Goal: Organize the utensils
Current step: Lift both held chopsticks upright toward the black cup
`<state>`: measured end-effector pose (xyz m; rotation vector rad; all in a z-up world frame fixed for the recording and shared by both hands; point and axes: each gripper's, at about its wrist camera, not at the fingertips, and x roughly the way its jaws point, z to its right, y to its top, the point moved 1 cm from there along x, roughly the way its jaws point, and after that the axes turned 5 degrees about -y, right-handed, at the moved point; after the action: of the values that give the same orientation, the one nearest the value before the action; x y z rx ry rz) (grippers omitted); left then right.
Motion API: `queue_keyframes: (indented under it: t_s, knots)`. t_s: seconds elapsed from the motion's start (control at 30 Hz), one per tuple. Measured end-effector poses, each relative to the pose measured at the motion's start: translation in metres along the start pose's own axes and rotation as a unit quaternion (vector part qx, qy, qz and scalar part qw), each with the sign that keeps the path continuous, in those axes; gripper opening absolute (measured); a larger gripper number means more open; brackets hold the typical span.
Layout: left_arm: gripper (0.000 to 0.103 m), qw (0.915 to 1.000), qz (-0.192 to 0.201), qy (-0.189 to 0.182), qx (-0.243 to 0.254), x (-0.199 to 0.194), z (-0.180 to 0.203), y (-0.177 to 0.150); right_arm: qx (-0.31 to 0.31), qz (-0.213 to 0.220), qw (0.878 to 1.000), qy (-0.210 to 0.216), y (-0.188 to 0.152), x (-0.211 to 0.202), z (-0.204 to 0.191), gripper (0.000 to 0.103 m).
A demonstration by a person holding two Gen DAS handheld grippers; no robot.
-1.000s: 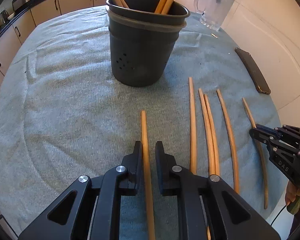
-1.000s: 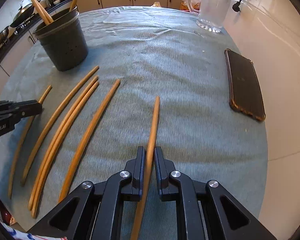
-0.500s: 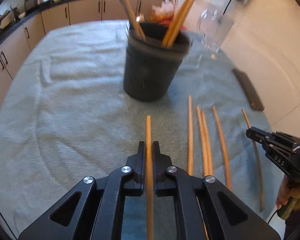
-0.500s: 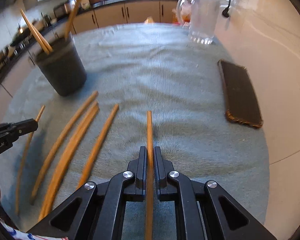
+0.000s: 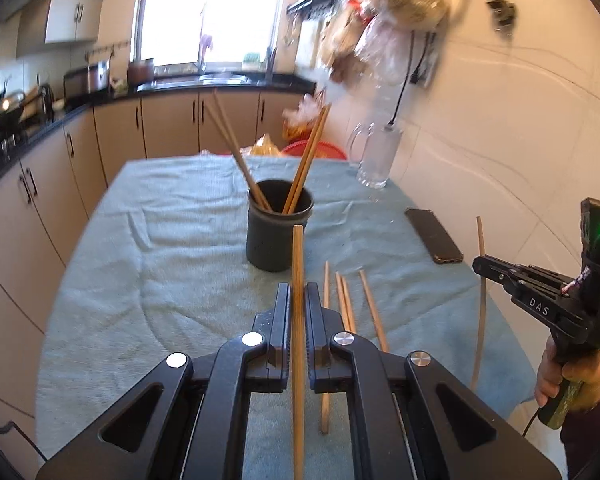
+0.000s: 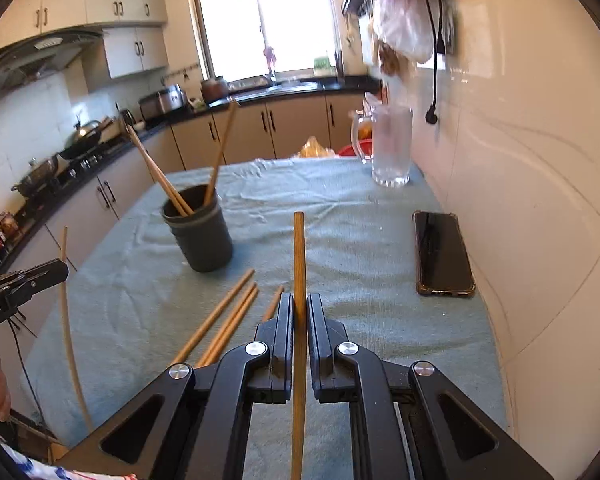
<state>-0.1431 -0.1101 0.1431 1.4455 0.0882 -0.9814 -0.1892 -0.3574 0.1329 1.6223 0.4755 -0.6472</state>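
My left gripper (image 5: pixel 298 294) is shut on a wooden chopstick (image 5: pixel 298 258), held above the green cloth with its tip toward the dark utensil holder (image 5: pixel 278 236). My right gripper (image 6: pixel 299 304) is shut on another chopstick (image 6: pixel 299 256), also lifted. Each gripper shows in the other's view: the right gripper (image 5: pixel 484 267) at the right edge, the left gripper (image 6: pixel 60 271) at the left edge. Several loose chopsticks (image 5: pixel 346 306) (image 6: pixel 224 320) lie on the cloth between them. The holder (image 6: pixel 200 236) has a few chopsticks standing in it.
A black phone (image 6: pixel 442 254) (image 5: pixel 434 236) lies on the cloth near the tiled wall on the right. A glass mug (image 6: pixel 392 146) (image 5: pixel 376 158) stands at the far right corner. Kitchen cabinets and counter lie beyond the table's left and far edges.
Both grippers closed on a chopstick each and raised them off the cloth. Both views rose and tilted up, so the holder looks farther and the kitchen shows.
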Motion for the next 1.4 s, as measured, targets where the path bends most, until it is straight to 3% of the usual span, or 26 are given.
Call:
queue_keyframes:
  t_s: [0.4,0.87,1.07,1.4]
  knots:
    - [0.006,0.9984,0.037,-0.013,0.040,-0.050,0.021,-0.021,-0.018,0.041,0.999,0.011,-0.014,-0.047,-0.015,0.007]
    - [0.006,0.9972,0.053,-0.044,0.028,-0.081,0.017,-0.028,-0.029,0.063,0.997,0.026,-0.013,-0.068,-0.020,0.007]
    - [0.006,0.9960,0.067,-0.059,0.003,-0.090,0.008,-0.019,-0.029,0.072,0.997,0.030,-0.003,-0.070,-0.021,0.007]
    - [0.006,0.9927,0.116,-0.028,-0.012,-0.091,-0.009,0.027,-0.029,0.091,0.995,0.029,0.028,-0.063,-0.022,0.007]
